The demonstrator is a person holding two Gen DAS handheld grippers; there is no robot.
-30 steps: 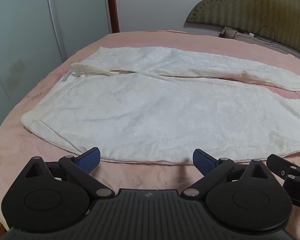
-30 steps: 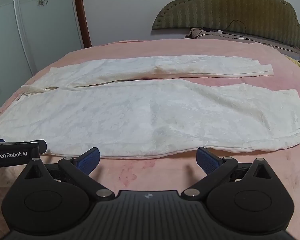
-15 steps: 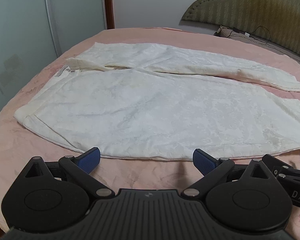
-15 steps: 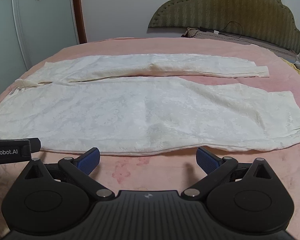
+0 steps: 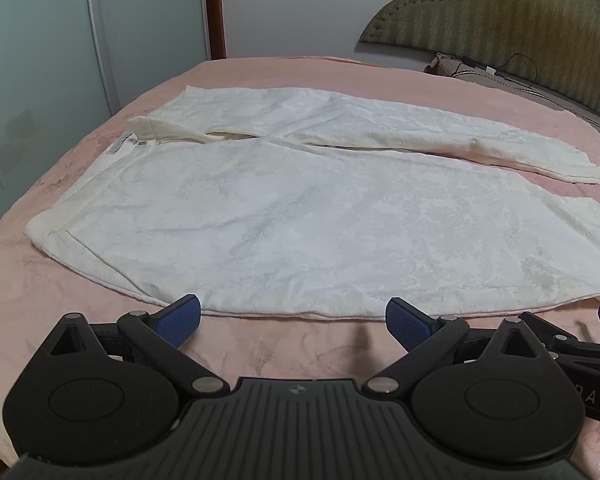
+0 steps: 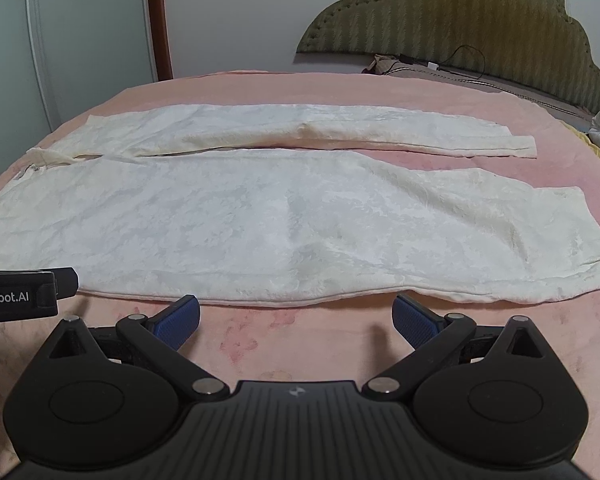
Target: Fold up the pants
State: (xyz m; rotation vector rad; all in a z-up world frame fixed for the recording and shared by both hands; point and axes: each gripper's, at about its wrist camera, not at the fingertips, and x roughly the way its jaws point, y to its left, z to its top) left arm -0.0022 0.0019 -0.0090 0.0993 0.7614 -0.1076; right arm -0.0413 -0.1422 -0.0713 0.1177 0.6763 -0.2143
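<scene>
White patterned pants [image 5: 300, 232] lie spread flat on a pink bed, waistband at the left, both legs running right. They also show in the right wrist view [image 6: 292, 216]. My left gripper [image 5: 292, 318] is open and empty, just short of the near leg's front edge. My right gripper [image 6: 296, 316] is open and empty, also just short of that edge, further right along the leg. The far leg [image 6: 320, 134] lies apart from the near one, with a gap widening toward the cuffs.
The pink bed cover [image 5: 260, 356] rounds off at the left edge. A green padded headboard [image 6: 460, 32] stands at the far right with a cable and pillow. Pale wardrobe doors [image 5: 60, 60] stand at the left. The other gripper's body [image 6: 20, 296] shows at the left.
Both grippers have drawn slightly nearer the pants' front edge and the views have shifted a little. The pants have not moved. Both grippers stay open.
</scene>
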